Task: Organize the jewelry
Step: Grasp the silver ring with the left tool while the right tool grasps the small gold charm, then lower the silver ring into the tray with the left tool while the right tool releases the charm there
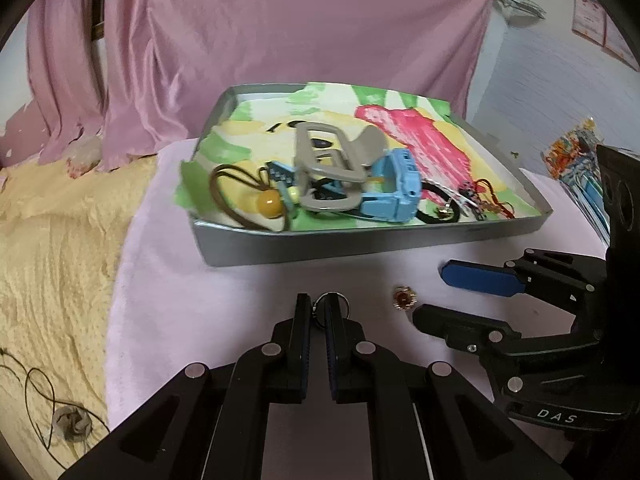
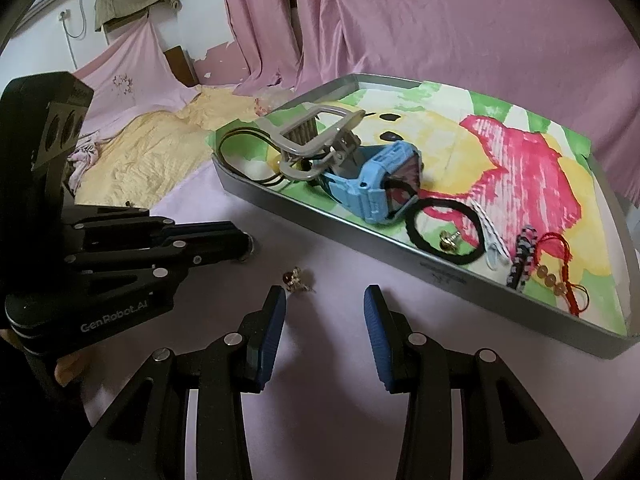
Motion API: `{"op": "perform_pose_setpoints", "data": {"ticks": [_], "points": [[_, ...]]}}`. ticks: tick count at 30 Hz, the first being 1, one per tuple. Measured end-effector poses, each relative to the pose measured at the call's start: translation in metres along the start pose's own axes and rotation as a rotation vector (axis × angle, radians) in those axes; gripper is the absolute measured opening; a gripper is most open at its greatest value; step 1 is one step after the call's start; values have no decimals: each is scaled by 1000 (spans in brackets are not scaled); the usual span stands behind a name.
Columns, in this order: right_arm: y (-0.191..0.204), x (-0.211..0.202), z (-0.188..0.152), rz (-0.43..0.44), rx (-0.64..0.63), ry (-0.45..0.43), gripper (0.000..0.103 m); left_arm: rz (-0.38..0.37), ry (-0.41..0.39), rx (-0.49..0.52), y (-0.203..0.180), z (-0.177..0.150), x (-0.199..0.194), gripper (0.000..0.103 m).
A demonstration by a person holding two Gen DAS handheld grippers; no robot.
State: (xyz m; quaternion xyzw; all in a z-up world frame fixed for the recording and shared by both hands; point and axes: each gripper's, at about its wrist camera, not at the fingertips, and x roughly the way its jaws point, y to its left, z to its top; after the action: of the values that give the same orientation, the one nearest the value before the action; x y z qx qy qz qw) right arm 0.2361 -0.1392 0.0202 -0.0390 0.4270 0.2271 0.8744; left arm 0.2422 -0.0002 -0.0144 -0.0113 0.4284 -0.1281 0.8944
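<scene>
Pink curtains [image 1: 280, 40] hang behind a pale pink tabletop [image 1: 180, 280], with a rumpled yellow bedspread [image 1: 48, 240] off to one side. Largest on the surface is a shallow grey tray [image 1: 360, 242] lined with a bright painted paper; it already gathers a beige hair claw [image 1: 320, 160], a blue watch [image 1: 396, 192], a black hair tie [image 2: 444, 228], a brown cord with a yellow bead [image 1: 266, 202] and a red string bracelet [image 2: 556, 268], so it looks to be the collecting place. Nearer, the left tool [image 1: 318, 312] sits low on the cloth with its fingers pressed almost together, pinching a small silver ring [image 1: 332, 304], probably for the short lift into the tray. The right tool [image 2: 325, 300] hovers spread wide and holds nothing. Just beside its left finger lies a tiny gold ornament with a dark red stone [image 2: 296, 280] (an earring or a ring, too small to tell), apart from the tray and likely that tool's target.
</scene>
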Motion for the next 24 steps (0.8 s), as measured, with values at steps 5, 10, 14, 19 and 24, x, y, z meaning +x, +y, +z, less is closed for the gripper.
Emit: {"op": "perform_pose_setpoints", "data": {"ticks": [5,10,14,19,24], "points": [[6,4,5,1,-9,1,36,5,-7,-33,6,-3,-3,7],[11,8,9,-6,-13,1,24,10,-11,-57,10,-5,-5,7],[13,8,9,7,-19,3,14,17,-13,-55,9,-5,-5,7],[10,7,9,22,-15,-5,10,4,-15,-49,6,-5,-5,6],[4,2,5,25,10,-15,10,-6,-19,-45,1,-7,-6,6]]}}
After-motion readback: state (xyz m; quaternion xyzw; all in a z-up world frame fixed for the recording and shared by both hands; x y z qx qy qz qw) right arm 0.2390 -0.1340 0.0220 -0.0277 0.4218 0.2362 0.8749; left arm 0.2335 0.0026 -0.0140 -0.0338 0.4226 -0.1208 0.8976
